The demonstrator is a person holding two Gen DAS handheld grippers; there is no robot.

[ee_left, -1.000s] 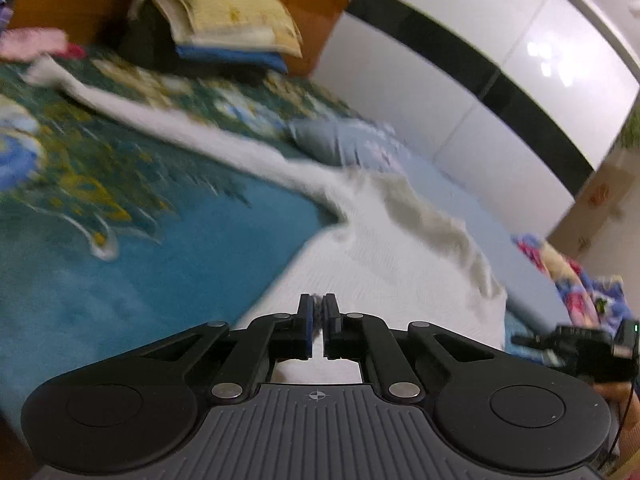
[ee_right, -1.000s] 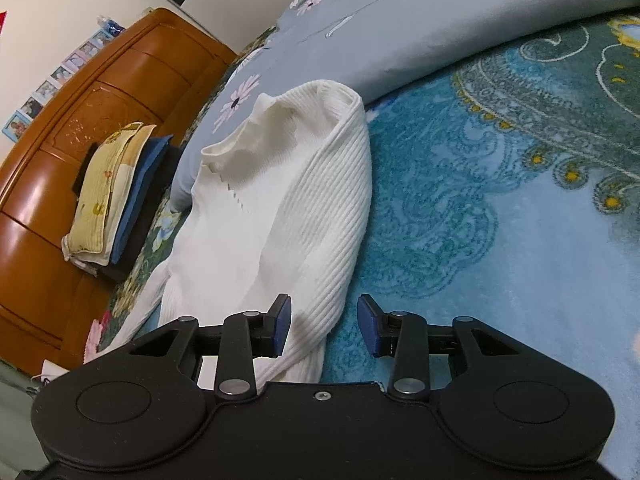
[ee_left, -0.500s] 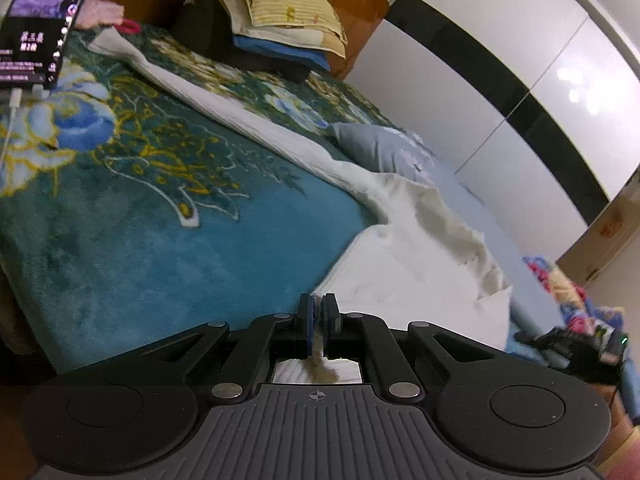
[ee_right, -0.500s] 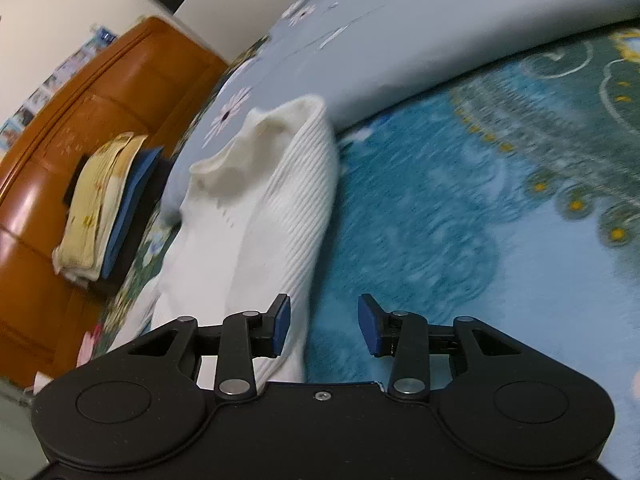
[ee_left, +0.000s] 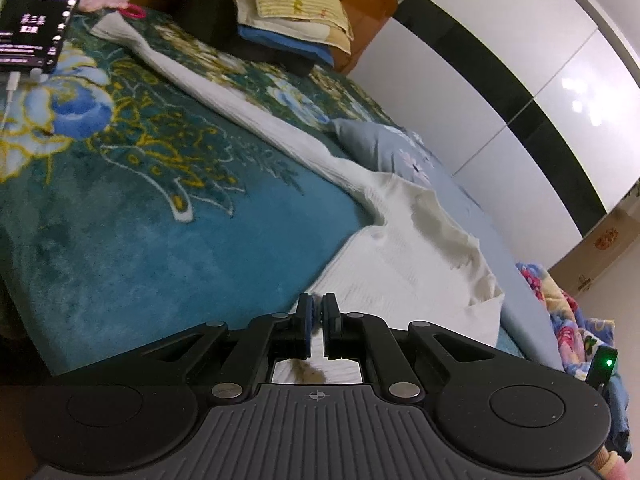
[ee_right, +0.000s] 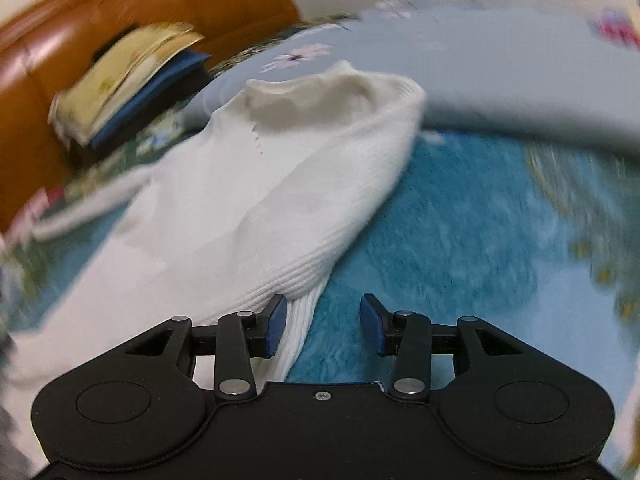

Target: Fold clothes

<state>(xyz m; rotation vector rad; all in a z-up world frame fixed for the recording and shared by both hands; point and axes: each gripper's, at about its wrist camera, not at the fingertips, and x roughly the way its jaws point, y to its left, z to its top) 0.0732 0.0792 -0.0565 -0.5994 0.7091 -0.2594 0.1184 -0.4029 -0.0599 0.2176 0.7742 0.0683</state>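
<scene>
Left wrist alone shows a phone (ee_left: 38, 16) beyond the sweater (ee_left: 408, 264)

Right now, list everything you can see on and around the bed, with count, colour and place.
sweater: one, white, spread on the blanket, a sleeve stretched toward the headboard
blanket: one, teal floral, covering the bed
quilt: one, grey-blue, beside the sweater
folded clothes: one stack, yellow, blue, black, by the headboard
headboard: one, orange-brown wood
phone: one, screen lit, bed corner
wardrobe: white, black stripe
left gripper: jaws shut on the sweater hem
right gripper: jaws open
</scene>
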